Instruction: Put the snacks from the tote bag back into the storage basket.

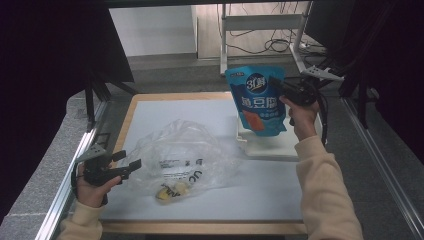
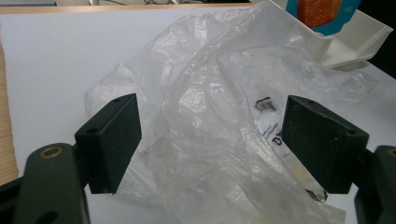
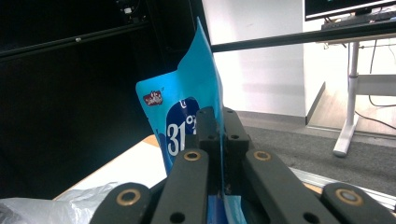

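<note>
Left gripper [image 2: 210, 149] spread wide, clear plastic bag [image 2: 219, 107] between — perhaps touching

Cream sleeves [image 1: 325, 195], black tongs [image 2: 210, 140], brass rivets [image 3: 192, 155]

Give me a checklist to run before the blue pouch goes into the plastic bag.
1. Right claw shut on the blue pouch: ok, the jaws pinch its upper edge in the right gripper view.
2. Pouch lifted above the white tray: ok.
3. Left claw open at the plastic bag: ok, the jaws are wide with film between them.
4. Bag gripped: not ok, the left jaws have not closed.
5. Bag mouth open toward the pouch: cannot tell, the film is crumpled.
6. Room left inside the bag: cannot tell; a yellow item already lies in it.
</note>
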Action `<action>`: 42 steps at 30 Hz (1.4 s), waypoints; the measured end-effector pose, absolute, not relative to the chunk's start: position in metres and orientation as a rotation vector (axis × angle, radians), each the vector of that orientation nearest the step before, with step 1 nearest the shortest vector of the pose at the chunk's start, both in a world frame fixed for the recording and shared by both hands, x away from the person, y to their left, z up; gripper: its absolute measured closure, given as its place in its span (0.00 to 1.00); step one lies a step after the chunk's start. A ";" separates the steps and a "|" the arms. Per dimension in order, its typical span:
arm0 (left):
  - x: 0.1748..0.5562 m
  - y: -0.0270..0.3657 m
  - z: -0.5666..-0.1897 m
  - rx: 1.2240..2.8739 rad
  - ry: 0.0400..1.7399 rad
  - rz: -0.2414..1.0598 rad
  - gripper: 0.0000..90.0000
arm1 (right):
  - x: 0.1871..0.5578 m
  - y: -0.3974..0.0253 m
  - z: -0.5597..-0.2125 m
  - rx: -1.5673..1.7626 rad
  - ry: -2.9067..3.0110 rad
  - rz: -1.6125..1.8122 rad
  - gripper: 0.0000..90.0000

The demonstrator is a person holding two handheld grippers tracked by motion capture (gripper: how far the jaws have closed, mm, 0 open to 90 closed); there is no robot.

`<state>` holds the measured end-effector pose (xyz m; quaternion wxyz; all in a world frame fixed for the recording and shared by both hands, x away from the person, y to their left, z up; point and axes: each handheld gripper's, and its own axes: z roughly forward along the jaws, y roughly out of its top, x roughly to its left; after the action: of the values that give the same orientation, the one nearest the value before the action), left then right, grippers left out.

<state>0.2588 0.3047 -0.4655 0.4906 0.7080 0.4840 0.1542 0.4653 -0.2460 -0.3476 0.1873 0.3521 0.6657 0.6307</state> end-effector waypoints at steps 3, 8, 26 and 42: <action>0.259 0.305 -0.465 1.720 1.175 0.375 0.22 | 0.467 -0.245 -0.349 0.995 1.876 1.778 0.99; 0.259 0.305 -0.465 1.719 1.175 0.377 0.22 | 0.470 -0.244 -0.352 0.997 1.869 1.786 0.99; 0.258 0.306 -0.465 1.719 1.178 0.383 0.22 | 0.483 -0.246 -0.367 1.030 1.895 1.759 0.99; 0.258 0.306 -0.464 1.721 1.175 0.389 0.22 | 0.493 -0.264 -0.370 1.023 1.910 1.721 0.98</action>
<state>0.2579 0.3062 -0.4636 0.4888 0.7083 0.4834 0.1602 0.4934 -0.2641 -0.3695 0.1862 0.3633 0.6781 0.6112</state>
